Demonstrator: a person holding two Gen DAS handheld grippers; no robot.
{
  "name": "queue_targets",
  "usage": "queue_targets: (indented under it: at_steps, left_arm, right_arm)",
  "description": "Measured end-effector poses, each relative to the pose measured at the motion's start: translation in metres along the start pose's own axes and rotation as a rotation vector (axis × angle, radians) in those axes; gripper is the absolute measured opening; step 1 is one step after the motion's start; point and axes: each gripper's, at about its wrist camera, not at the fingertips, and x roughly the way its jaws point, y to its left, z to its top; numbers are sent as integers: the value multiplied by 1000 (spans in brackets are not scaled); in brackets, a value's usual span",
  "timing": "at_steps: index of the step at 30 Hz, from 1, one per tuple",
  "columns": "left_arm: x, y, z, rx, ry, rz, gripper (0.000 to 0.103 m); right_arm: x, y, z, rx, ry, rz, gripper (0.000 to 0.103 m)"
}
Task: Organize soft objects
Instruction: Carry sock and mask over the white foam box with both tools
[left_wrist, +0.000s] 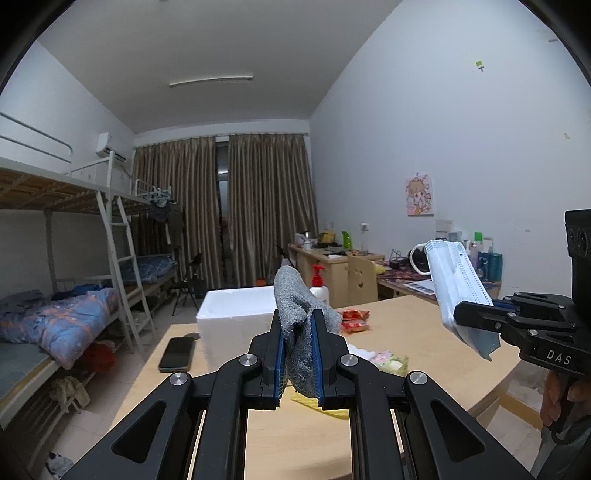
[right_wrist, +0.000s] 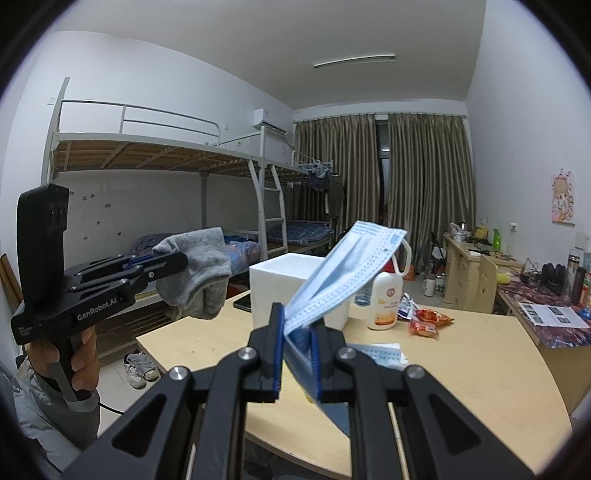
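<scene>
Gripping grey sock (left_wrist: 295, 325) and face mask (right_wrist: 343, 273) above foam box (right_wrist: 291, 284).

I see a white-walled dorm room: metal bunk beds (right_wrist: 155, 158) along one wall, closed brown curtains (left_wrist: 225, 206) at the far end, one ceiling strip light (left_wrist: 211, 81), pale tiled floor (left_wrist: 92, 410).

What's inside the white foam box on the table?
Cannot tell. Both wrist views show only the outer walls of the white foam box; its top is not visible. The grey sock and face mask are held above the table.
</scene>
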Motion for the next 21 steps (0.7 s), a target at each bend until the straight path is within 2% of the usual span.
queue_targets:
  at_steps: [11,21]
  left_arm:
    - [13,29,3,-31,13,75,13]
    - [44,52,14,-55,50,86,13]
  right_arm:
    - [45,0,9,-19,19,80,16]
    - [82,3,22,-32,42,122,16]
